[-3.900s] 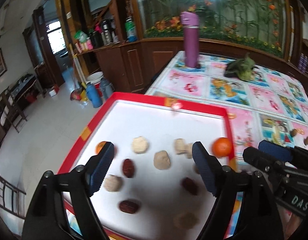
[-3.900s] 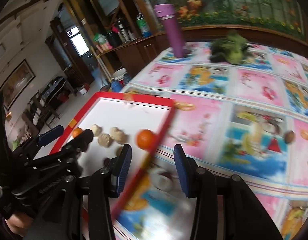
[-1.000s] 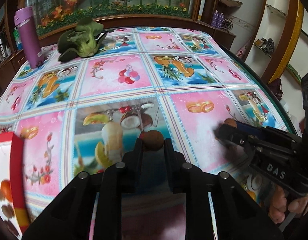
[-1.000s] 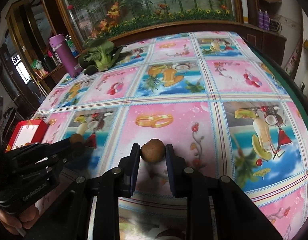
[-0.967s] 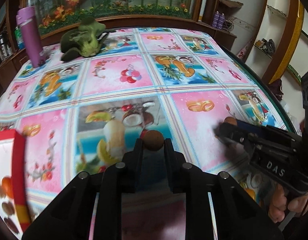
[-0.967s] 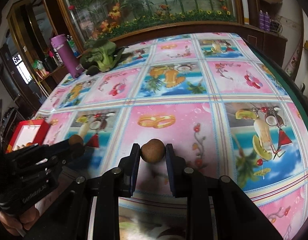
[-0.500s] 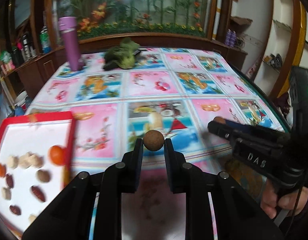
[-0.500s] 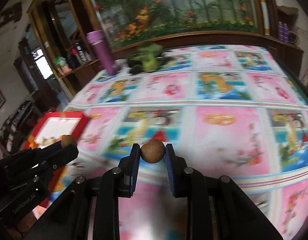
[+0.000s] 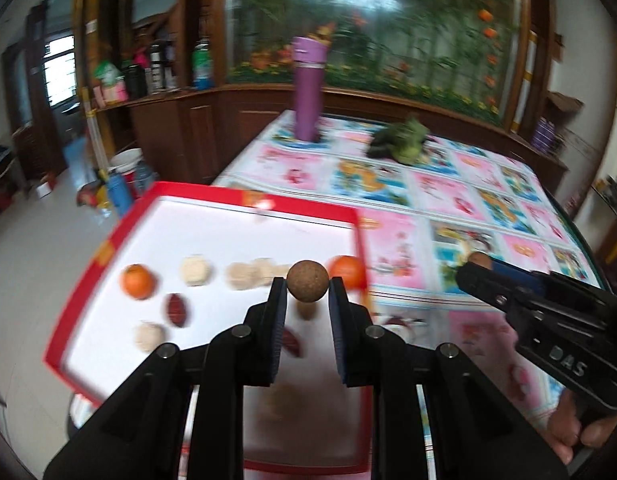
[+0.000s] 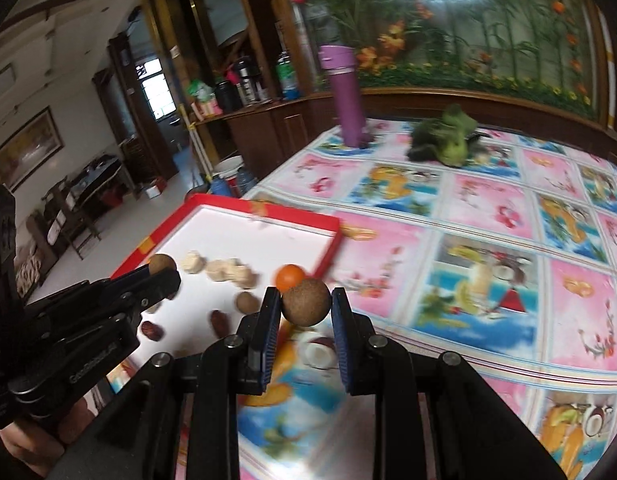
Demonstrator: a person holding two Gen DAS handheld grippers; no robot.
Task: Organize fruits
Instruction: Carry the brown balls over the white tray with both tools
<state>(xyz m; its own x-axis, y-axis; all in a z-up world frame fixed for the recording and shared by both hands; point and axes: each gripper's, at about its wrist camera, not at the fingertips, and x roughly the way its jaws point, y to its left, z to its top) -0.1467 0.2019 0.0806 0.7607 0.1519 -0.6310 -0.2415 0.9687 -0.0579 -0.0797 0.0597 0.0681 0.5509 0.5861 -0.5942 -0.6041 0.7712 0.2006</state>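
Patterned oilcloth, pink and blue with fruit pictures, covers the table (image 9: 460, 196), and a wall of painted flowers fills the top of both views. At the left of the frame in each view sits the red-rimmed tray (image 9: 244, 204), its white floor dotted with two oranges, pale lumps and dark red dates, all smeared by blur.

Just below the centre of the left wrist view, the left gripper (image 9: 307, 292) is clamped on a round brown fruit (image 9: 307, 287), seen over the tray's white floor. In the right wrist view the right gripper (image 10: 306, 308) pinches a second brown fruit (image 10: 306, 307) just below the centre of the picture, apparently over the cloth just off the tray's right rim, though the blur makes that hard to fix.

Each ball is caught only at the fingertips, so a jolt or slight easing could let it roll out and off across the cloth. Let go from too high, either could bounce out over the low rim or knock the nearer orange (image 10: 290, 276). With both grippers close together, they might bump.
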